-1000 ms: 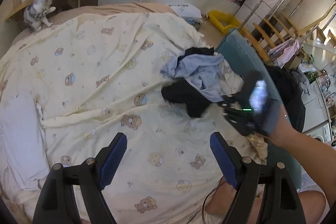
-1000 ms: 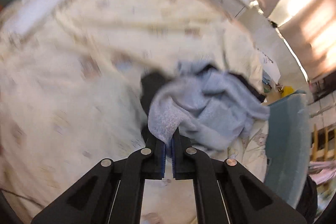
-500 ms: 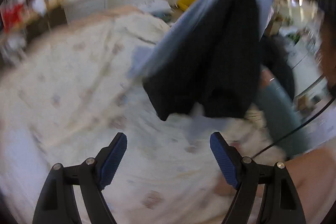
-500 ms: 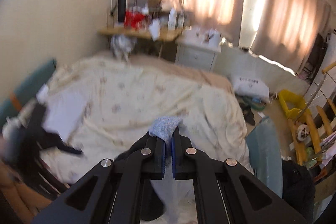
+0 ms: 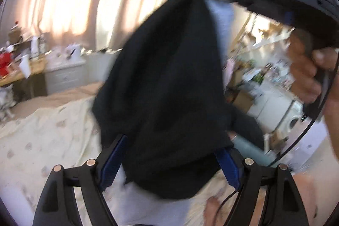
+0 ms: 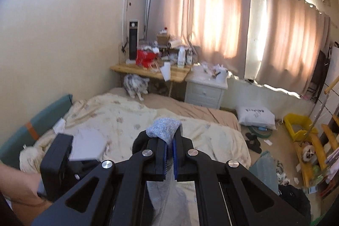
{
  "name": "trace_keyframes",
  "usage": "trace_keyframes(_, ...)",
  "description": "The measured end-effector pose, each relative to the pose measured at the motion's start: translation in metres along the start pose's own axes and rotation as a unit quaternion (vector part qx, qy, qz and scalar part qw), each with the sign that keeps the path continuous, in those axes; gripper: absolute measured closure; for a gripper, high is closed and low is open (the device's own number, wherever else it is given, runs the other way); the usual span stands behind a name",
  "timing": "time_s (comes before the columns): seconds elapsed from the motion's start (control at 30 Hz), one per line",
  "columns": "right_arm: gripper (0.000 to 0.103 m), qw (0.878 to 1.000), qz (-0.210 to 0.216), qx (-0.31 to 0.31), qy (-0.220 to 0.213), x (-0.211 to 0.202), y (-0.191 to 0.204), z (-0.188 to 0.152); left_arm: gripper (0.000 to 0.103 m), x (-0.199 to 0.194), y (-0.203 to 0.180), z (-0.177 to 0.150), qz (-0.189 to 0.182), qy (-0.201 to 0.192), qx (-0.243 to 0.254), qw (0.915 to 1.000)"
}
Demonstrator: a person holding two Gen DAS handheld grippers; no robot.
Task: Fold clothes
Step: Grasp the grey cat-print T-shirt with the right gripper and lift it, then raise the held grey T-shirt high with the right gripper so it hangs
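R claw: pressed together, pinching a fold of the light blue-grey garment; fabric tuft pokes out above the pads at centre frame, rest hangs down below the claw, out of sight.
L claw: spread wide, pinching nothing; dark cloth hangs in front of and between the fingers, pads not pressing on it as far as I can tell.
Garment, L view: dark side of the garment fills centre frame, dangling from R claw at upper right; pale blue strip visible along its upper right edge. Looks like one piece w/ dark face + light face, or two pieces bunched together – can't tell.
Change vs 1 s ago: bundle was lying crumpled on the bed; now lifted clear and hanging in the air. R view went from looking down at the heap to looking across the room at curtains.
Bed: bear-print quilt, centre-left in R view; free area under the hanging cloth.
Meaning for task: early stage, approx. pick-up done, no fold made yet. Hanging lets cloth drop open. Probable next: L claw takes a lower edge or corner to spread it flat.
Risk: motion blur in L view, hem position unclear; L claw could grab a double layer.
Bystander: cat at far end of bed, well apart from the cloth.
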State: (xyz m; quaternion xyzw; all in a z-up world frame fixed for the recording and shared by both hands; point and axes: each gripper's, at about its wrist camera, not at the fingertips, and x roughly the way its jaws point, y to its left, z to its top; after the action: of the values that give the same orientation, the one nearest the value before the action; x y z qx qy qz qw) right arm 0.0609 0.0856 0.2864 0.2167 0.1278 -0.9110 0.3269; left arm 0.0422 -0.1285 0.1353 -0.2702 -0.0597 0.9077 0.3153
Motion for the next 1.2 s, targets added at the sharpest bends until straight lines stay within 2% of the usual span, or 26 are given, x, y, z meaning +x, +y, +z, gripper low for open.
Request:
trace_keyframes(0.07, 0.100, 1.000, -0.013, -0.005, -0.015, -0.010, 0.004, 0.018, 0.023, -0.009, -0.004, 0.022, -0.024, -0.019, -0.010, 0.9995)
trace_keyframes(0.1, 0.100, 1.000, -0.017, -0.005, -0.023, -0.015, 0.005, 0.028, 0.030, -0.011, -0.005, 0.035, -0.004, -0.022, -0.004, 0.9997)
trace_keyframes(0.13, 0.100, 0.999, -0.022, -0.009, -0.030, -0.019, 0.007, 0.038, 0.070, -0.013, -0.005, 0.048, 0.017, -0.025, 0.002, 0.9995)
trace_keyframes(0.17, 0.100, 0.999, -0.031, -0.020, -0.036, -0.024, 0.009, 0.050, 0.097, -0.016, -0.005, 0.062, 0.036, -0.027, 0.007, 0.9990)
trace_keyframes(0.27, 0.100, 0.996, -0.064, -0.045, -0.050, -0.034, 0.007, 0.081, 0.097, -0.030, 0.000, 0.102, 0.072, -0.036, 0.027, 0.9964)
trace_keyframes(0.4, 0.100, 0.990, -0.112, -0.062, -0.056, -0.044, -0.008, 0.114, 0.097, -0.078, 0.005, 0.165, 0.140, -0.088, 0.028, 0.9858)
trace_keyframes(0.43, 0.100, 0.989, -0.121, -0.073, -0.050, -0.043, -0.008, 0.118, 0.098, -0.092, 0.007, 0.179, 0.141, -0.106, 0.019, 0.9841)
trace_keyframes(0.47, 0.100, 0.987, -0.130, -0.084, -0.045, -0.042, -0.009, 0.121, 0.098, -0.107, 0.008, 0.195, 0.131, -0.117, 0.006, 0.9844)
trace_keyframes(0.57, 0.099, 0.985, -0.146, -0.092, -0.022, -0.027, -0.017, 0.119, 0.098, -0.128, -0.007, 0.220, 0.096, -0.136, 0.007, 0.9860)
trace_keyframes(0.67, 0.097, 0.991, -0.125, -0.052, 0.003, -0.002, -0.031, 0.104, 0.098, -0.126, -0.027, 0.239, 0.057, -0.128, -0.016, 0.9900)
trace_keyframes(0.73, 0.079, 0.992, -0.119, -0.032, 0.018, 0.014, -0.039, 0.092, 0.097, -0.116, -0.029, 0.250, 0.064, -0.113, -0.034, 0.9910)
trace_keyframes(0.77, 0.067, 0.992, -0.119, -0.024, 0.026, 0.021, -0.042, 0.085, 0.098, -0.112, -0.027, 0.256, 0.072, -0.104, -0.052, 0.9905)
trace_keyframes(0.8, 0.047, 0.991, -0.126, -0.022, 0.033, 0.025, -0.045, 0.078, 0.098, -0.111, -0.023, 0.261, 0.079, -0.102, -0.066, 0.9894)
trace_keyframes(0.83, 0.033, 0.991, -0.129, -0.013, 0.034, 0.025, -0.050, 0.068, 0.098, -0.111, -0.019, 0.266, 0.086, -0.102, -0.079, 0.9880)
trace_keyframes(0.87, 0.009, 0.991, -0.129, 0.005, 0.027, 0.021, -0.060, 0.057, 0.098, -0.114, -0.016, 0.269, 0.092, -0.105, -0.086, 0.9863)
trace_keyframes(0.9, 0.000, 0.991, -0.129, 0.028, 0.017, 0.013, -0.072, 0.046, 0.098, -0.116, -0.013, 0.273, 0.098, -0.109, -0.094, 0.9847)
trace_keyframes(0.97, 0.000, 0.990, -0.123, 0.075, -0.004, -0.003, -0.093, 0.025, 0.098, -0.122, -0.010, 0.279, 0.102, -0.115, -0.107, 0.9823)
trace_keyframes(1.0, 0.000, 0.990, -0.104, 0.097, -0.011, -0.012, -0.099, 0.015, 0.098, -0.122, -0.013, 0.276, 0.102, -0.115, -0.108, 0.9822)
trace_keyframes(1.07, 0.000, 0.993, -0.046, 0.111, -0.019, -0.025, -0.090, -0.008, 0.098, -0.113, -0.018, 0.269, 0.103, -0.115, -0.097, 0.9833)
trace_keyframes(1.1, 0.000, 0.994, -0.040, 0.095, -0.018, -0.026, -0.075, -0.020, 0.098, -0.108, -0.021, 0.264, 0.105, -0.115, -0.093, 0.9834)
trace_keyframes(1.2, 0.000, 0.994, -0.107, 0.029, 0.011, -0.018, -0.042, -0.051, 0.098, -0.096, -0.024, 0.254, 0.111, -0.113, -0.094, 0.9829)
